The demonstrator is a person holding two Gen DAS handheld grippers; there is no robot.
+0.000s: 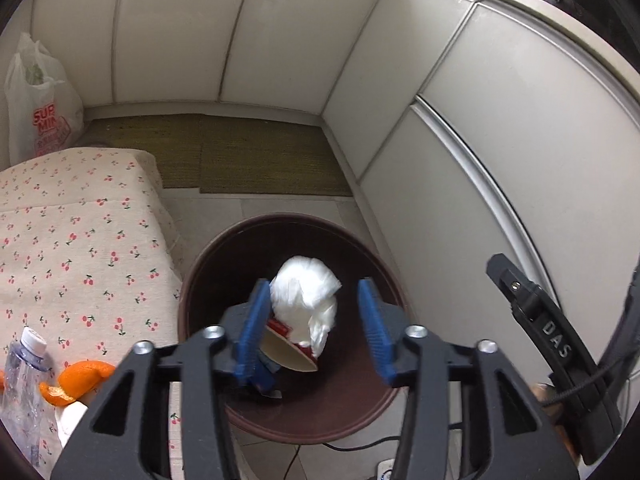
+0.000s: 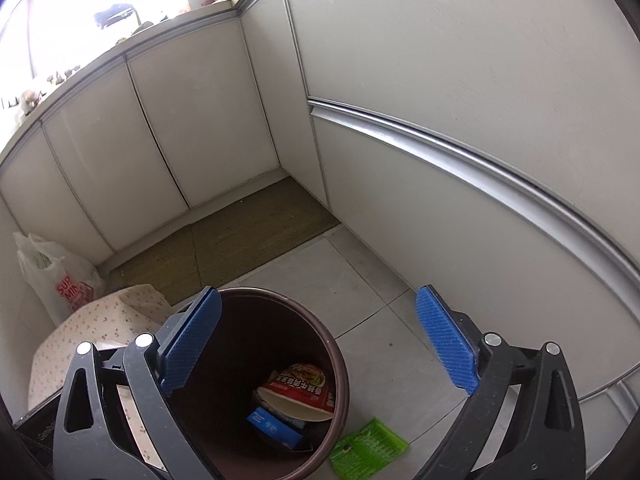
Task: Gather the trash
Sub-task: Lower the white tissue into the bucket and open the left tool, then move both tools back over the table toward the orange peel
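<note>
Trash bin [image 1: 224, 256] | left tongs [image 1: 316, 332] spread over tissue wad [image 1: 308, 296] | right tongs [image 2: 320, 344] spread

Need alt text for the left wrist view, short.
The left gripper, jaws open, hangs over a brown bin with a crumpled white wad between its pads. A cherry-print cloth at left carries orange peel and a plastic bottle; white cabinets stand behind.
</note>
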